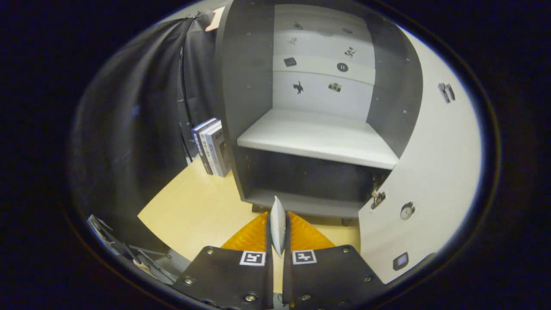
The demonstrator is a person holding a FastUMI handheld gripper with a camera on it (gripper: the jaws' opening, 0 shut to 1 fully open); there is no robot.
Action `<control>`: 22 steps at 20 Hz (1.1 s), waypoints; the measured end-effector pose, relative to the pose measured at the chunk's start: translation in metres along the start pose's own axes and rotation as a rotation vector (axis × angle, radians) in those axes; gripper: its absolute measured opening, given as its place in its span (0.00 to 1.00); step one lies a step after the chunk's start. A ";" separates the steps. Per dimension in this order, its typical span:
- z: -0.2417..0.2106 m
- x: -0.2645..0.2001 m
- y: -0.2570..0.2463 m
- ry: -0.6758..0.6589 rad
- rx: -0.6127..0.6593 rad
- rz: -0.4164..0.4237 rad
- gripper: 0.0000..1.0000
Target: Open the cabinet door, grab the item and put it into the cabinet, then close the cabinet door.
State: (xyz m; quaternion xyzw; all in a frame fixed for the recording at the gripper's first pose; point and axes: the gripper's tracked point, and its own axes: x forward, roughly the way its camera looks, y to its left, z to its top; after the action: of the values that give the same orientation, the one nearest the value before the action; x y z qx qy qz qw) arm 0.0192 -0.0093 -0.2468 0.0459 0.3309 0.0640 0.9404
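My gripper [277,234] is shut on a thin white flat item [278,224] that stands edge-on between the two fingers and sticks out ahead of them. Straight ahead stands the grey cabinet [245,94] with its door [430,172] swung open to the right. Inside, a white shelf [318,137] sits above a dark lower compartment [305,178]. The item's tip reaches about the front edge of the cabinet's bottom board. The door carries a round knob [407,210] and a hinge [378,196] at its inner edge.
Several books [212,146] stand upright on the yellow table [202,211] left of the cabinet. A black cloth wall [129,142] closes off the left side. Small stickers dot the cabinet's white back panel [323,73].
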 end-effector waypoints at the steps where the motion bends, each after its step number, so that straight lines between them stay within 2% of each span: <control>1: 0.015 -0.003 0.000 -0.023 0.004 0.002 0.09; 4: 0.056 -0.005 -0.001 -0.081 0.034 0.011 0.08; 9: 0.098 -0.001 -0.010 -0.143 0.077 0.012 0.09; 16: 0.142 0.015 -0.029 -0.153 0.058 -0.028 0.08; 22: 0.151 0.040 -0.035 -0.098 0.116 0.002 0.09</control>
State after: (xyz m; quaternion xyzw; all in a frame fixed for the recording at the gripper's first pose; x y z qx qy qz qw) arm 0.1481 -0.0443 -0.1582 0.1038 0.2874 0.0435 0.9512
